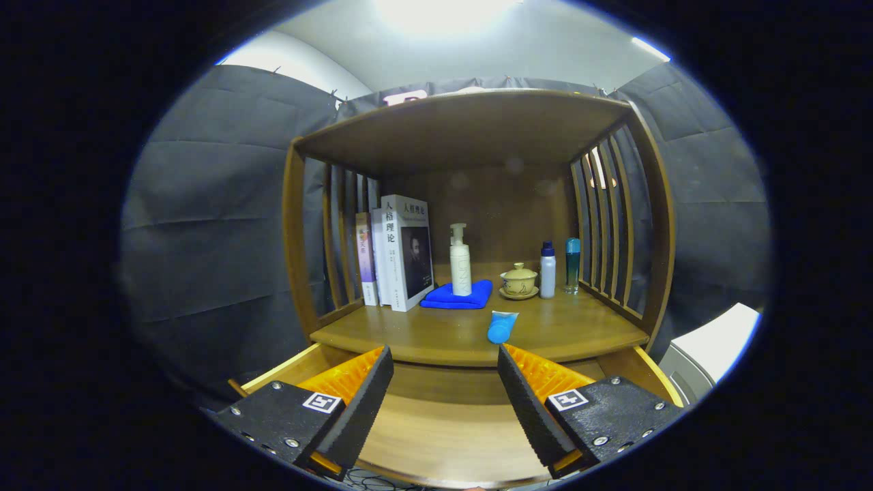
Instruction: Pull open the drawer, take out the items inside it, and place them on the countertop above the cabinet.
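A wooden cabinet stands ahead with its drawer [443, 436] pulled out below the countertop [566, 334]. The drawer's bare wooden bottom lies under my fingers. My gripper [445, 365] hovers over the drawer, open, with nothing between its fingers. A blue tube [502, 326] lies on its side on the countertop near the front edge, just beyond the fingertips.
On the countertop stand a few books [399, 252] at the left, a white pump bottle [460, 262] on a folded blue cloth [458, 296], a lidded tea bowl [519, 280], and two slim bottles [558, 267] at the right. Slatted sides and a top board enclose the shelf. A white object [716, 348] sits right of the cabinet.
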Motion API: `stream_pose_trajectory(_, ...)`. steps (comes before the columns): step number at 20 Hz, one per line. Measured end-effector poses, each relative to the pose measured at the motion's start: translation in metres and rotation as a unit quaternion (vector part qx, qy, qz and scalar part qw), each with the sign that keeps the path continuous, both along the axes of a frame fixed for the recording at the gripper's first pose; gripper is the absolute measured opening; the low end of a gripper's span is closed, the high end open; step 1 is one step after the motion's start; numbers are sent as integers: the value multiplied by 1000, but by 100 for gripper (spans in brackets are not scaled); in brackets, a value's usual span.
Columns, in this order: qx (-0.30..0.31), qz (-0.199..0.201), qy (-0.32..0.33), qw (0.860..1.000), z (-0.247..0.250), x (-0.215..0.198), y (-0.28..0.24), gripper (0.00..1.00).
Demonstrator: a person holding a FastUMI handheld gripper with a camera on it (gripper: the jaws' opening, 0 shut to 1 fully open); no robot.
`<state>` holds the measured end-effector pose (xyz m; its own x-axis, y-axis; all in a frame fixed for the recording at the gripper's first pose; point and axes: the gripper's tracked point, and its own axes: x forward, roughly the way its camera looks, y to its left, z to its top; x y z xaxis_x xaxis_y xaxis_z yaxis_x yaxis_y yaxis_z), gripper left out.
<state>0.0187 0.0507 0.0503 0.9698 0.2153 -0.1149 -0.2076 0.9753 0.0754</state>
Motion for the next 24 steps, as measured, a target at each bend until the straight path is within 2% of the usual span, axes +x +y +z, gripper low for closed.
stream_pose_trajectory(6,3,30,23,999,-38,-61,17,94)
stream_pose_trajectory(12,-26,58,44,997,-77,-102,26,94)
stream_pose_trajectory(15,-43,69,21,996,-76,-121,27,94)
stream_pose_trajectory(17,-52,80,40,995,-95,-134,29,94)
stream_pose_trajectory(20,-67,82,68,992,-118,-141,27,94)
stream_pose_trajectory(24,-69,62,83,992,-132,-128,22,94)
